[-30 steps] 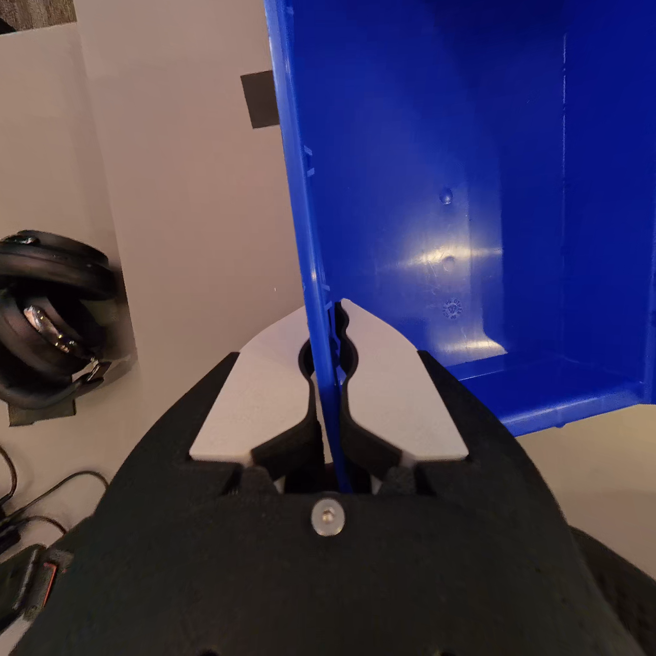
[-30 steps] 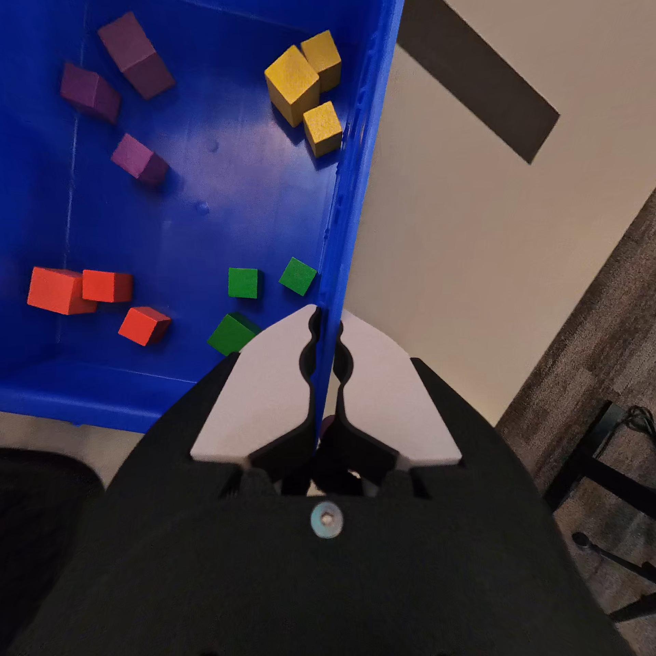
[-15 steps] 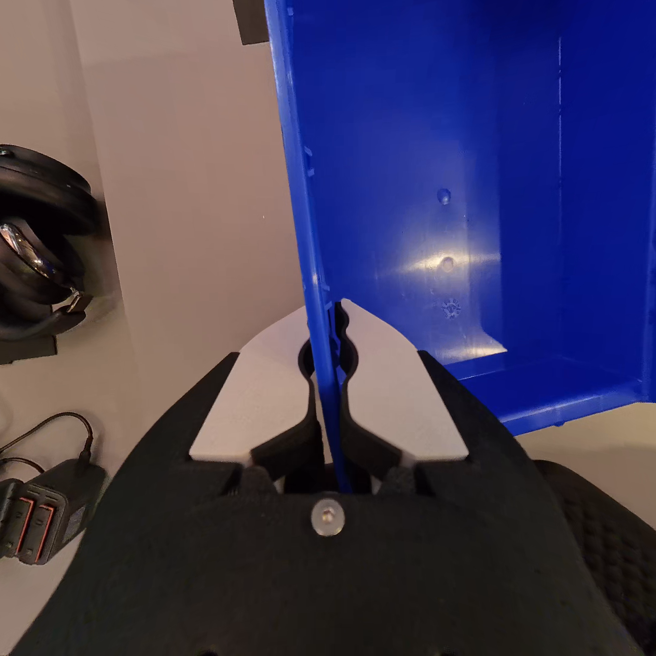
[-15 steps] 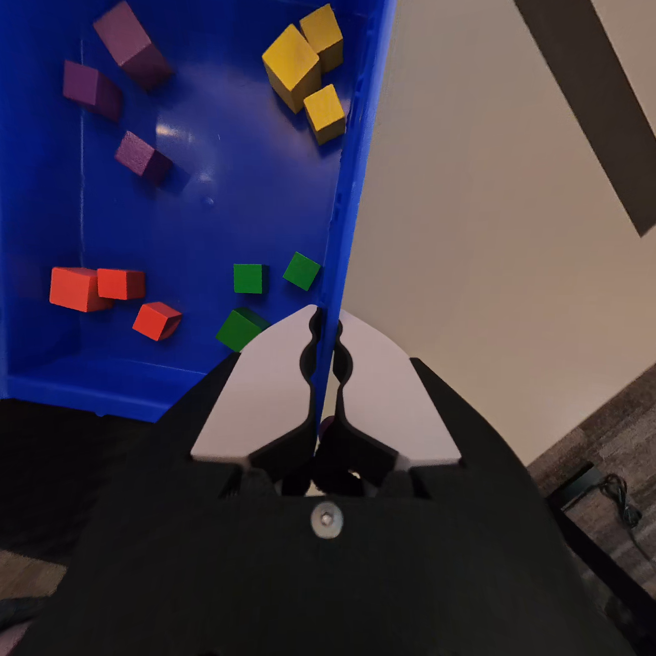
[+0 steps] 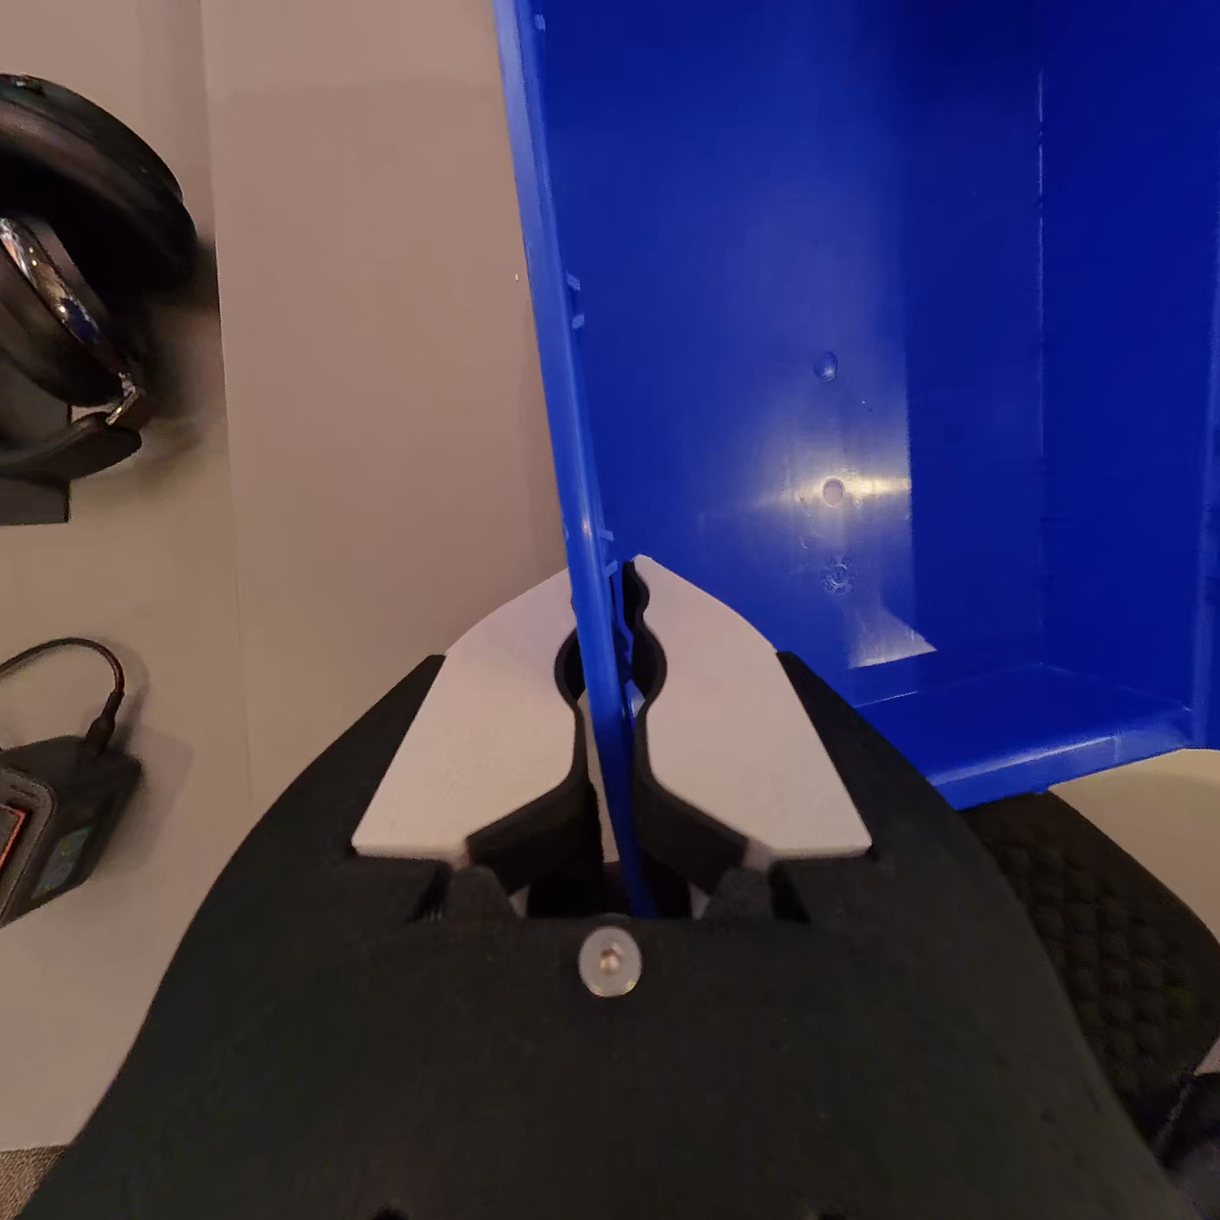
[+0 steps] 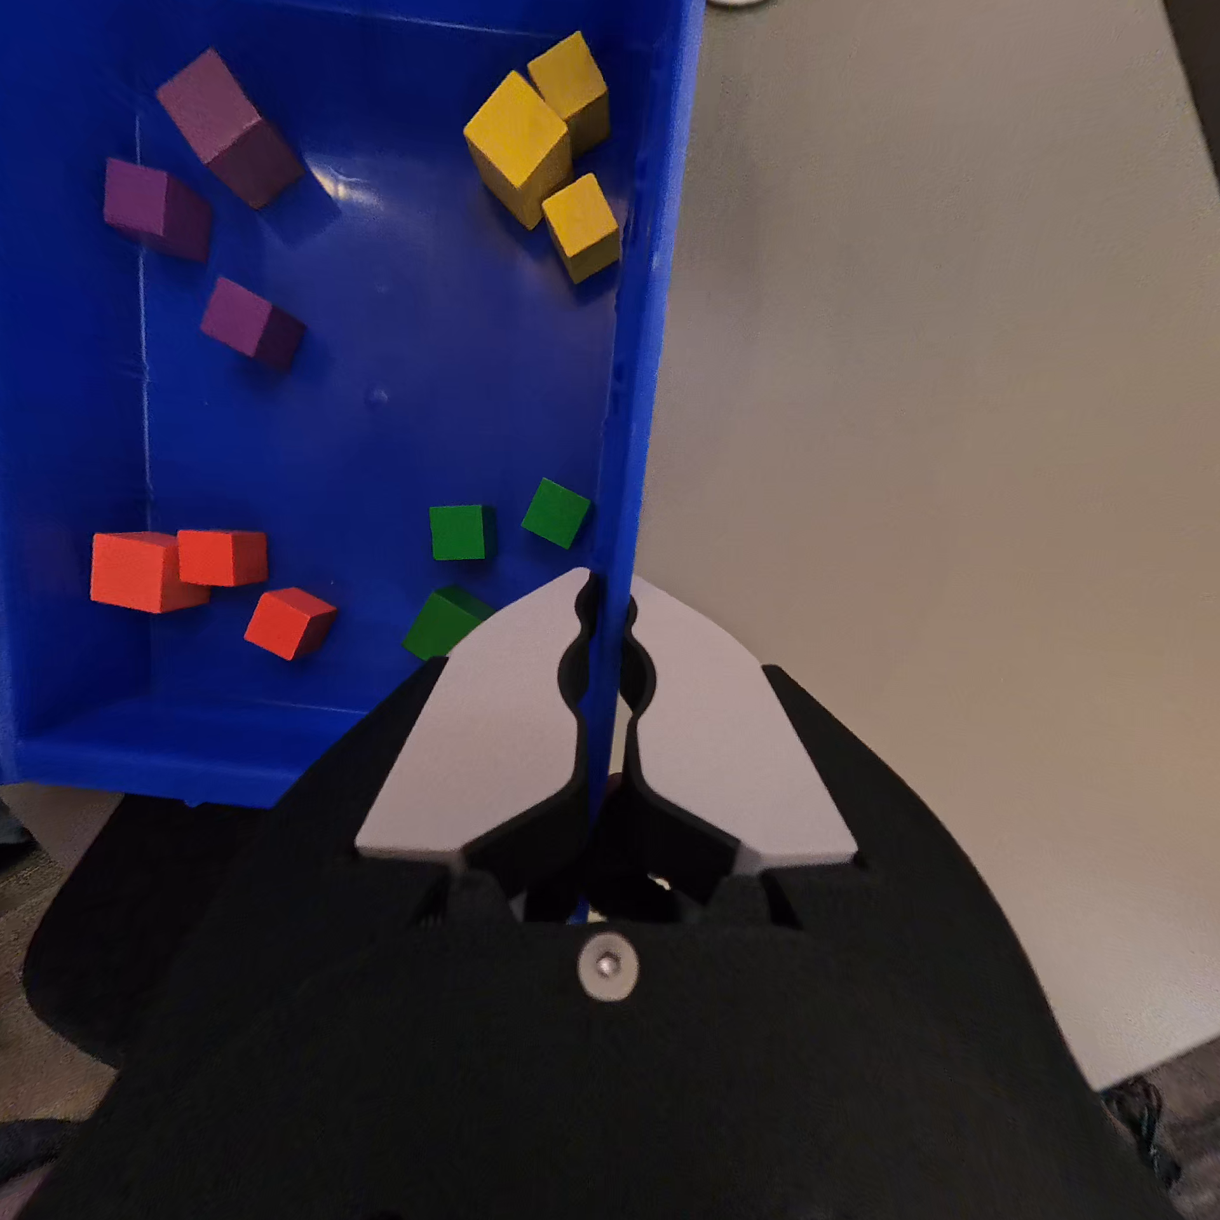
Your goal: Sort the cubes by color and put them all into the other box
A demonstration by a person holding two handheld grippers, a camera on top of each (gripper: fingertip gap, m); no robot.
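My left gripper (image 5: 607, 581) is shut on the left wall (image 5: 548, 264) of a blue box whose floor (image 5: 858, 330) is bare. My right gripper (image 6: 610, 581) is shut on the right wall (image 6: 653, 264) of a second blue box. That box holds cubes in colour groups: three purple (image 6: 224, 125) at the far left, three yellow (image 6: 518, 148) at the far right, three orange-red (image 6: 138, 571) at the near left and three green (image 6: 459, 531) by my right fingertips. Neither gripper shows in the other's view.
Both boxes are over a beige table (image 5: 370, 396). Black headphones (image 5: 72, 264) and a black charger with a cable (image 5: 46, 825) lie at its left. A dark mesh surface (image 5: 1089, 891) lies under the near right. The table's corner and dark carpet (image 6: 1175, 1122) show at the right view's lower right.
Both grippers have kept their grip on the box walls while the background slid past. The headphones moved up the left view. The dark tape strip left the right view and the table corner came in.
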